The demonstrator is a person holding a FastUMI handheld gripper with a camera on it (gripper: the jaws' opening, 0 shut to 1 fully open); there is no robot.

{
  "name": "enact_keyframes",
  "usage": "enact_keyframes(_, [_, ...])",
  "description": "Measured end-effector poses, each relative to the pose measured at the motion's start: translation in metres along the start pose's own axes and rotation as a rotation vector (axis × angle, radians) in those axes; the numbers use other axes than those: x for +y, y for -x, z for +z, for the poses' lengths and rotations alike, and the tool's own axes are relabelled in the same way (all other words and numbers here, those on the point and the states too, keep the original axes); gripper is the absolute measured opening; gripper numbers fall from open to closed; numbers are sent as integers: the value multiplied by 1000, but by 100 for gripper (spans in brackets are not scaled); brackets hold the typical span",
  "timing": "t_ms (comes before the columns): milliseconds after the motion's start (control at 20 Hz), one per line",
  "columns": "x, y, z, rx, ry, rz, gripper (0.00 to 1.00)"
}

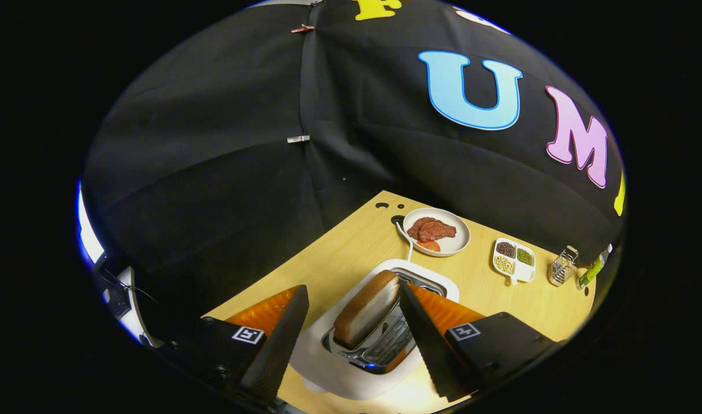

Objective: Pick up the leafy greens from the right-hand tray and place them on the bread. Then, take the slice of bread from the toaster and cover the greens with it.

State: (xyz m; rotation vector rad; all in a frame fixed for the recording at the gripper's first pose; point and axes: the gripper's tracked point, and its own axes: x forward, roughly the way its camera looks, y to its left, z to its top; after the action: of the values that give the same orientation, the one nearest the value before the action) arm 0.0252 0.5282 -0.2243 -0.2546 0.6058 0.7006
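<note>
Toaster (pixel 351 368) slots hide the bread slice's (pixel 367 315) lower part; tongs (pixel 353 305) finger covers toaster's right side; green item (pixel 592 271) past it cut off.

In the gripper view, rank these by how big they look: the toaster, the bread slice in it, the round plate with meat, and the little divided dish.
Largest to smallest, as seen:
1. Toaster
2. Bread slice, between the open gripper's fingers
3. Round plate
4. Divided dish

Toaster and bread are nearest the camera, so their lead may be exaggerated.

Camera rides on tool (pixel 351 313), looks steeply down, close over toaster (pixel 379 339), table (pixel 500 299) beyond.
</note>
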Motion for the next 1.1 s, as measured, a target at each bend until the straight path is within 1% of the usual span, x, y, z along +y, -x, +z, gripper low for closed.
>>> enact_keyframes(100, [0, -9, -8, 13, 17, -22, 100])
enact_keyframes(200, [1, -16, -17, 35, 29, -27, 99])
enact_keyframes(300, [1, -21, -22, 43, 39, -41, 98])
enact_keyframes(400, [-7, -23, -21, 36, 52, -71, 74])
enact_keyframes(450, [-6, -25, -21, 35, 46, -72, 63])
enact_keyframes(600, [-9, -27, -22, 47, 27, -73, 58])
enact_keyframes(650, [-10, -25, -21, 49, 22, -74, 52])
enact_keyframes(700, [-10, -25, -23, 57, 18, -74, 50])
enact_keyframes(750, [-11, -24, -25, 63, 15, -77, 39])
enact_keyframes(800, [-11, -24, -25, 72, 18, -75, 37])
enact_keyframes(950, [-13, -20, -30, 94, 16, -80, 27])
enact_keyframes(1000, [-14, -16, -29, 98, -3, -73, 22])
enact_keyframes(1050, [-10, -19, -31, 105, -22, -42, 18])
enact_keyframes(1100, [-12, -17, -29, 111, -30, -30, 18])
